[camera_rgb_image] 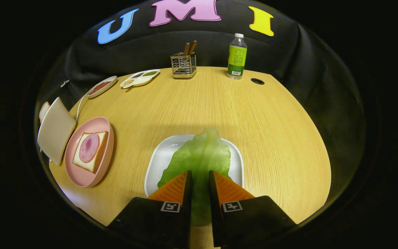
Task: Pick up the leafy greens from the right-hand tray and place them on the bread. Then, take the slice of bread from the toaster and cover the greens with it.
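A pale green leaf runs between my two orange fingers and sticks out ahead of them over the white tray. My gripper is shut on the leaf, both fingers pressing its stem end. To the left of the fingers a pink plate holds a slice of bread topped with a round slice of ham. Beyond that plate stands a beige toaster with a slice of bread poking out behind it.
Along the table's far side stand a green bottle, a wire holder with wooden handles, a divided dish of seeds and a small dish of red bits. A cable hole sits near the bottle. A white cord runs from the toaster.
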Available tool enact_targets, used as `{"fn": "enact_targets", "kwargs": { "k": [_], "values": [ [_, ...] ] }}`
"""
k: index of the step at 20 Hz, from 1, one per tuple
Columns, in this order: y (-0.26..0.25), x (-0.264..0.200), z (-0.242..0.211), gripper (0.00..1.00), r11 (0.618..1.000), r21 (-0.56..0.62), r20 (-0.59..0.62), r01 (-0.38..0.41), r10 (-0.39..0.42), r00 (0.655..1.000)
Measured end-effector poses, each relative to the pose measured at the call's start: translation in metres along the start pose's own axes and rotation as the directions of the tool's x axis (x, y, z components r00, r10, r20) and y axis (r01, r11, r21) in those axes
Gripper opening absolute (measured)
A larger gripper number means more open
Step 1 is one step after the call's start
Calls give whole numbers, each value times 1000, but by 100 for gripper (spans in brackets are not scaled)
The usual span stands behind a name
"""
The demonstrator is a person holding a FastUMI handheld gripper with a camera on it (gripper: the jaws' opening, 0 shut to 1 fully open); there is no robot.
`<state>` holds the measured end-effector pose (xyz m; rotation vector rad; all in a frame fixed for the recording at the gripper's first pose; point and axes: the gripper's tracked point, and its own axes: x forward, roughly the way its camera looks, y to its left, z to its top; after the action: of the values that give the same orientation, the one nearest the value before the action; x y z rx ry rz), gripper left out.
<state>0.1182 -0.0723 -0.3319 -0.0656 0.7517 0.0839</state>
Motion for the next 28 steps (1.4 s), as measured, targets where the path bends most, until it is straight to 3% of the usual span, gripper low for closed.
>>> {"fn": "enact_targets", "kwargs": {
  "k": [1,2,7,20,28],
  "values": [
    [-1,-1,0,26,1000,7,-3,-3,3,1000],
    [-1,1,0,15,1000,9,-2,-14,14,1000],
    [3,0,1,5,991,73,-34,-114,116,993],
    [19,-54,55,5,992,65,28,-107,106,994],
    [79,-91,82,5,991,18,49,-129,128,991]
  ]
}}
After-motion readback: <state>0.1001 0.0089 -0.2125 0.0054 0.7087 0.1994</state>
